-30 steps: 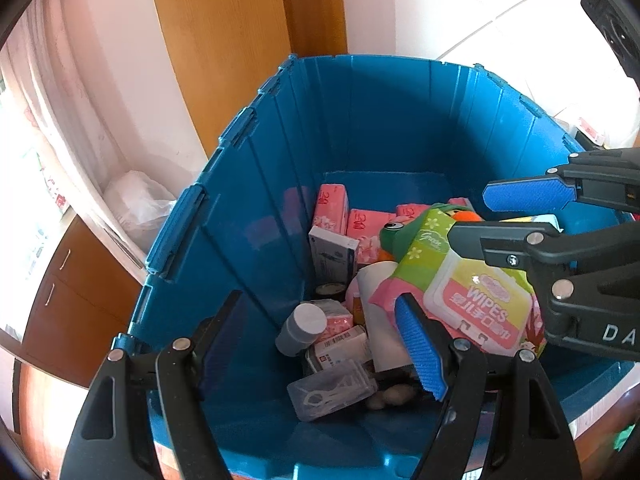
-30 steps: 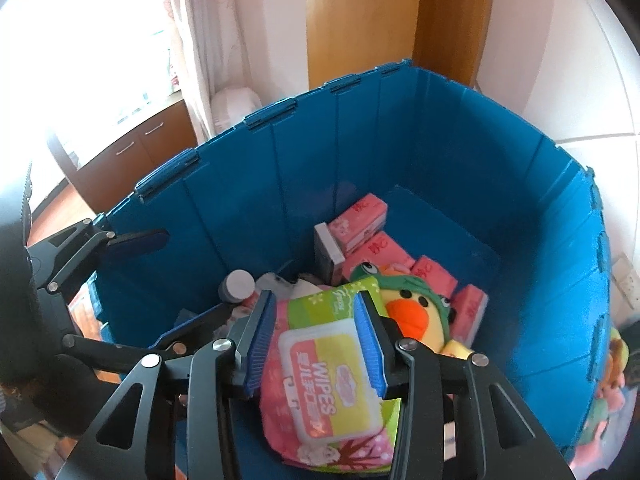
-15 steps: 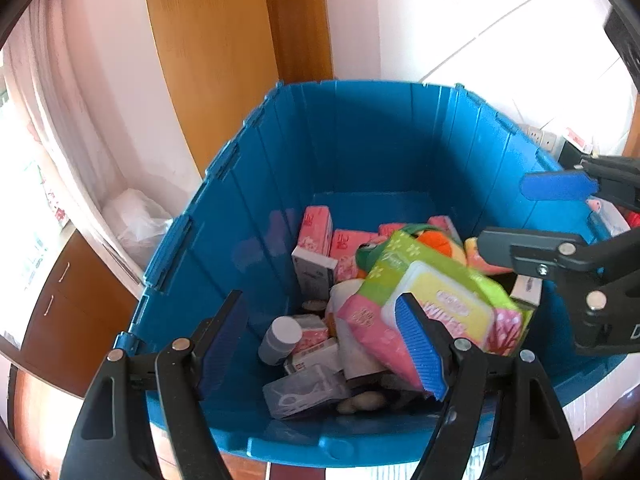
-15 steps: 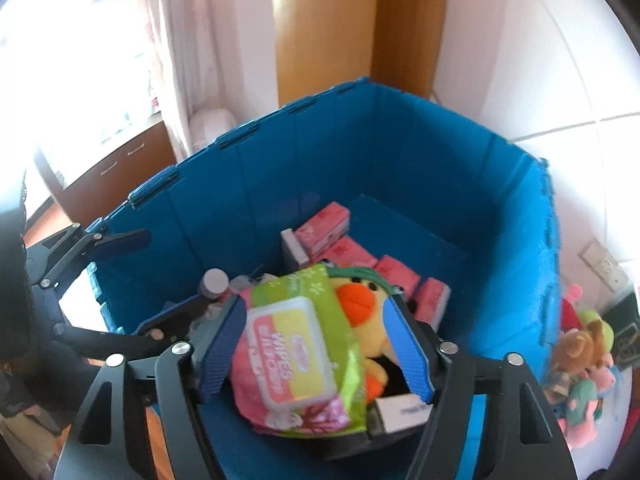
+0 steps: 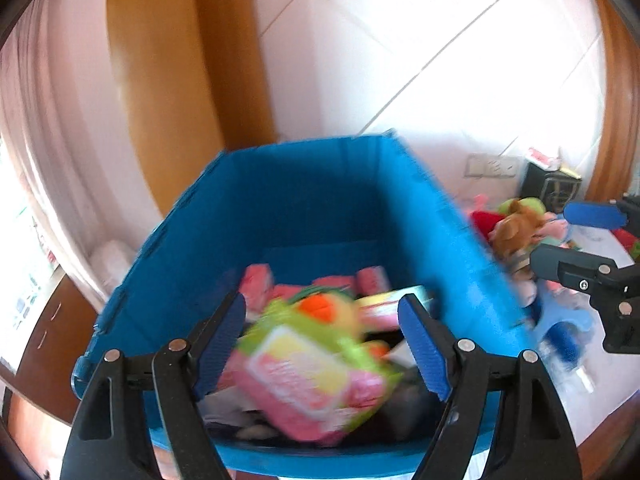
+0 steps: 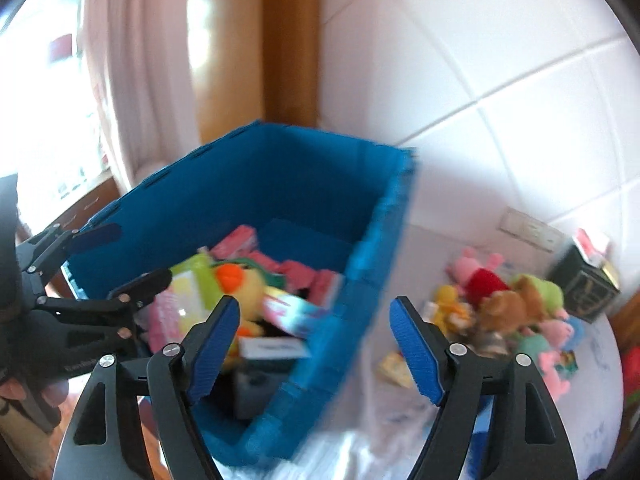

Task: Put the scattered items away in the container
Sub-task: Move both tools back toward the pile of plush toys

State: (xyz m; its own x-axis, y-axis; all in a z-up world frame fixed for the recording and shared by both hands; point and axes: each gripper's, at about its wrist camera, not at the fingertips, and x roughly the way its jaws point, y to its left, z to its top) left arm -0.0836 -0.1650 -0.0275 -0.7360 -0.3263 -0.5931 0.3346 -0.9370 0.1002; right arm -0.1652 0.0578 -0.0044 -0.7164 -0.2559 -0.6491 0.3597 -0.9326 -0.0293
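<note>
My right tool [image 6: 314, 340] is spreading its jaws wider with nothing between them now, where a second ago it was clamped on the wipes pack [image 5: 312, 376]; that pack is now lying inside the blue container [image 5: 304, 216], tilted on top of the heap near the front wall, so one more item is tidied away. My left tool [image 5: 320, 344] is also standing apart and is opening a little, holding nothing, the pack merely showing through its gap. Both views are pulling back from the box, which a second ago was filling the frame, and I am judging this as the swing toward the next pickup. The pack is looking soft and slightly crumpled, pink and green with a pale yellow label, though blur is hiding the print. Just behind it the yellow duck plush [image 5: 332, 312] is sitting among pink tissue packs [image 5: 258, 284]. Farther off, to the right of the box, a pile of plush toys [image 6: 516, 308] is waiting on the white tabletop [image 6: 420, 256], so the job is looking well along but not finished.
</note>
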